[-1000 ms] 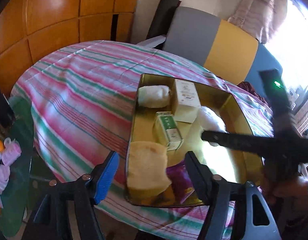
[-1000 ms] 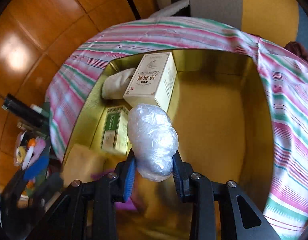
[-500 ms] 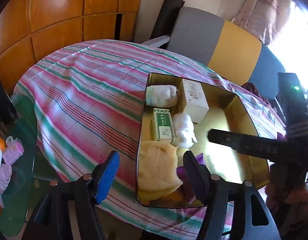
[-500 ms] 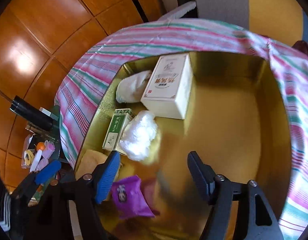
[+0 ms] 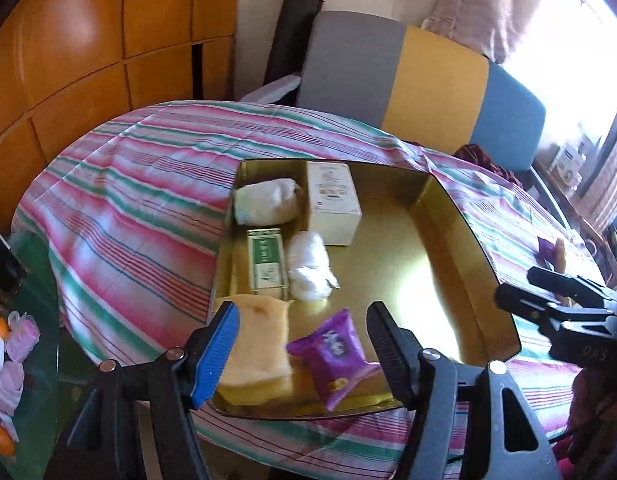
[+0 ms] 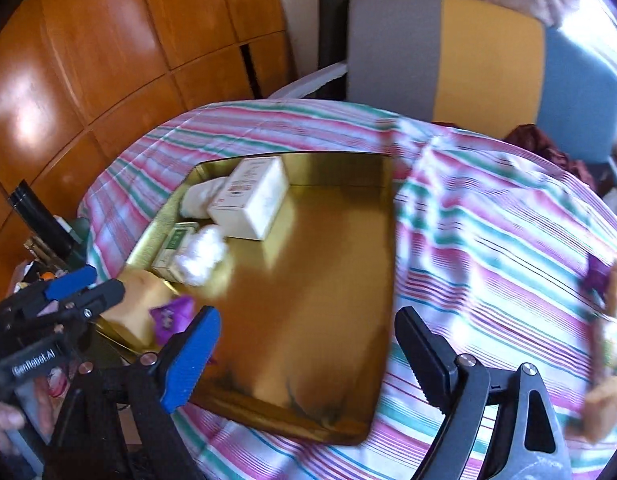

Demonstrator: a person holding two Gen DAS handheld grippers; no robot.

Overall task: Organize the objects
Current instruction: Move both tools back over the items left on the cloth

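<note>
Striped cloth covers the desk, with a gold tray on it. The white wad lies in the tray beside the green box, long axis running toward the far wall. Right hand-held gripper has just been opening, nothing between its jaws. Left hand-held gripper hangs released over the purple packet. Risk, I'd guess: the light wad rolls if nudged by the next item.

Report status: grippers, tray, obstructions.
Left gripper open, empty. Right gripper just opened, empty. White plastic wad in gold tray. Nothing obstructing.
</note>
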